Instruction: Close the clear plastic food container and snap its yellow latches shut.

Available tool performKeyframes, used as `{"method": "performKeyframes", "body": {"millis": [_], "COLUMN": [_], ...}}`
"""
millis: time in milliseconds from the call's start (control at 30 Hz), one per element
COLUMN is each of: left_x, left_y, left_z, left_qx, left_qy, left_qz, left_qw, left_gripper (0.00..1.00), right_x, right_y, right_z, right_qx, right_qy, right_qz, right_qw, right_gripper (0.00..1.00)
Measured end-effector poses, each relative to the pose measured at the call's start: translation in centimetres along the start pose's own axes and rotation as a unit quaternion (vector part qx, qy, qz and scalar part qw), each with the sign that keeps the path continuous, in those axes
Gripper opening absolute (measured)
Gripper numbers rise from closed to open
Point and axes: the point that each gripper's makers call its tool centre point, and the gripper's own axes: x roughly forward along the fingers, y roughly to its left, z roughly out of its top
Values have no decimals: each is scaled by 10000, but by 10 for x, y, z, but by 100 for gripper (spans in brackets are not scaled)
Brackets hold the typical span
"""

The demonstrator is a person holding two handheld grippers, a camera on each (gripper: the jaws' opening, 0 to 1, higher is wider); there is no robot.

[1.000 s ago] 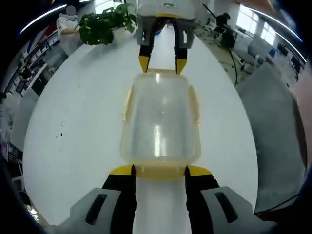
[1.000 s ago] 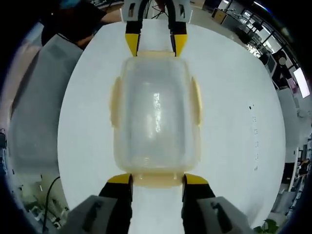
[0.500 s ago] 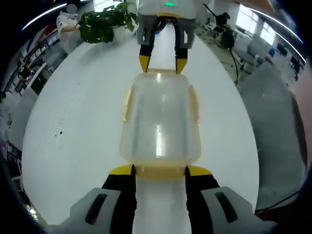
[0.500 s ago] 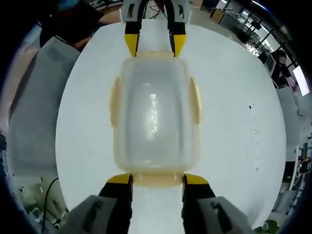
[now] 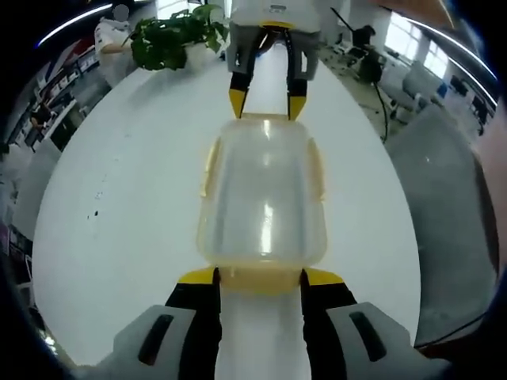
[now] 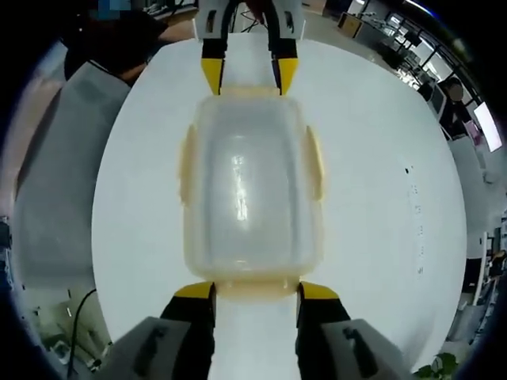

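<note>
Clear container (image 5: pixel 261 198) (yellow latches (image 5: pixel 208 166)), white table (image 5: pixel 127 198)

My left gripper (image 5: pixel 259 276) has two black jaws capped with bright yellow wedge tips, each jaw running back into a pale grey moulded housing with a dark oval slot set in its top face. My right gripper (image 6: pixel 254 290) is built the same: black jaws, yellow tips, grey shoulders with matching dark slots. Seen from the front in the left gripper view, the right gripper shows a light grey, near-white body above slim black arms ending in pointed yellow tips. In the right gripper view, dark cables trail behind the left gripper's body.
</note>
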Motion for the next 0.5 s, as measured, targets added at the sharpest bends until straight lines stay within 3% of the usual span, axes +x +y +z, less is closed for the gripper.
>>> {"method": "performKeyframes", "body": {"millis": [333,500], "left_x": [-8,-21], "left_y": [3,9], "left_z": [1,8], "left_qx": [-351,-816], "left_qy": [-296,-633], "left_qz": [97,187], "left_qw": [9989,9945], "left_gripper": [39,40], "right_x": [2,-4], "right_y": [5,3], "right_z": [-12,-14], "right_qx": [192,313], "right_qy": [55,10], "right_qz": [-63,-187], "right_qw": [9998,9993], "right_gripper": [37,37]}}
